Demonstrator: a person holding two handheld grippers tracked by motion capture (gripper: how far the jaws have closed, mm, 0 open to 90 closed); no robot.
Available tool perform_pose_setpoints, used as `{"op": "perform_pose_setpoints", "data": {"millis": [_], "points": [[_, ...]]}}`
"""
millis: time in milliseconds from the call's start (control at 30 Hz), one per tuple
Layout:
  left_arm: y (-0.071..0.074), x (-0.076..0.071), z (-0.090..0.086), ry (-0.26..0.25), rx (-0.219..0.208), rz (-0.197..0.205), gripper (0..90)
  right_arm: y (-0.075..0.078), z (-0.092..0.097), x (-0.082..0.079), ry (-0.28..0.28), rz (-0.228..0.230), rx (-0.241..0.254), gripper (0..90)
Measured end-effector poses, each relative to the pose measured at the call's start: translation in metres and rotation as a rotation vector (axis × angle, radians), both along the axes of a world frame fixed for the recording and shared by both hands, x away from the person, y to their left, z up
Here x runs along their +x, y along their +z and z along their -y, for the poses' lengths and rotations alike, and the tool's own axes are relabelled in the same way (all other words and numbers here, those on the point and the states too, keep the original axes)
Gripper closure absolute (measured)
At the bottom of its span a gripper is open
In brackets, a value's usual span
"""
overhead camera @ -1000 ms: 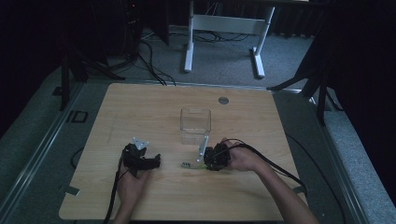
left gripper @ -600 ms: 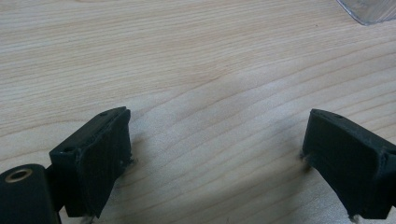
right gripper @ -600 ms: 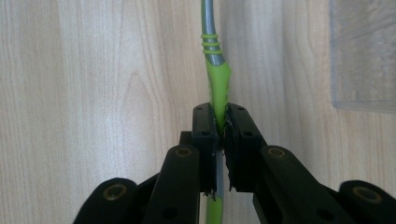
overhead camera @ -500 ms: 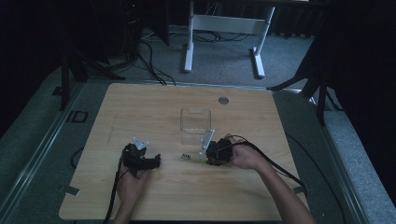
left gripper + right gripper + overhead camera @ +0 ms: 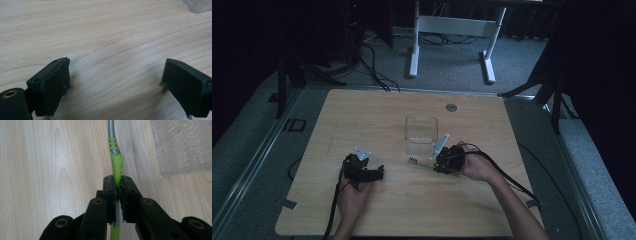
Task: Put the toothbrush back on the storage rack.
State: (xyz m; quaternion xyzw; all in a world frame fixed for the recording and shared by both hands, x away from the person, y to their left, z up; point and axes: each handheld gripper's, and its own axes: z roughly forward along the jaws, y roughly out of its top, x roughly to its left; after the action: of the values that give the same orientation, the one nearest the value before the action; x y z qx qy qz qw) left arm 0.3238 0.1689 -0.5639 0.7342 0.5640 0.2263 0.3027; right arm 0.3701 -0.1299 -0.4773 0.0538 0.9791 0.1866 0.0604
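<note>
A toothbrush (image 5: 115,165) with a green and grey handle is clamped between the jaws of my right gripper (image 5: 117,182), its handle running straight ahead over the wood. In the high view the right gripper (image 5: 438,164) sits just right of centre, with the toothbrush (image 5: 416,161) sticking out to its left, bristle head at the far end. A clear plastic container (image 5: 421,134) stands just beyond it. My left gripper (image 5: 367,173) rests on the table at front left. Its jaws stand wide apart over bare wood (image 5: 113,85) with nothing between them.
The wooden table (image 5: 362,115) has a round grey cable cap (image 5: 451,107) near its far edge. A corner of the clear container (image 5: 197,5) shows at the top right of the left gripper view. Cables trail from both grippers toward the front edge.
My right gripper, holding the toothbrush, has shifted slightly away from the front edge toward the clear container. The left gripper has stayed put.
</note>
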Motion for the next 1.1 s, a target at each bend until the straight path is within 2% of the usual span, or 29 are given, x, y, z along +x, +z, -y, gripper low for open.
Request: {"op": "perform_pose_setpoints", "data": {"millis": [167, 1100], "points": [[0.000, 0.000, 0.000, 0.000, 0.000, 0.000, 8.2, 0.001, 0.001, 0.002, -0.011, 0.008, 0.016, 83.1], [0.000, 0.000, 0.000, -0.001, 0.001, 0.000, 8.2, 0.012, 0.007, 0.007, -0.097, 0.046, 0.178, 83.0]]}}
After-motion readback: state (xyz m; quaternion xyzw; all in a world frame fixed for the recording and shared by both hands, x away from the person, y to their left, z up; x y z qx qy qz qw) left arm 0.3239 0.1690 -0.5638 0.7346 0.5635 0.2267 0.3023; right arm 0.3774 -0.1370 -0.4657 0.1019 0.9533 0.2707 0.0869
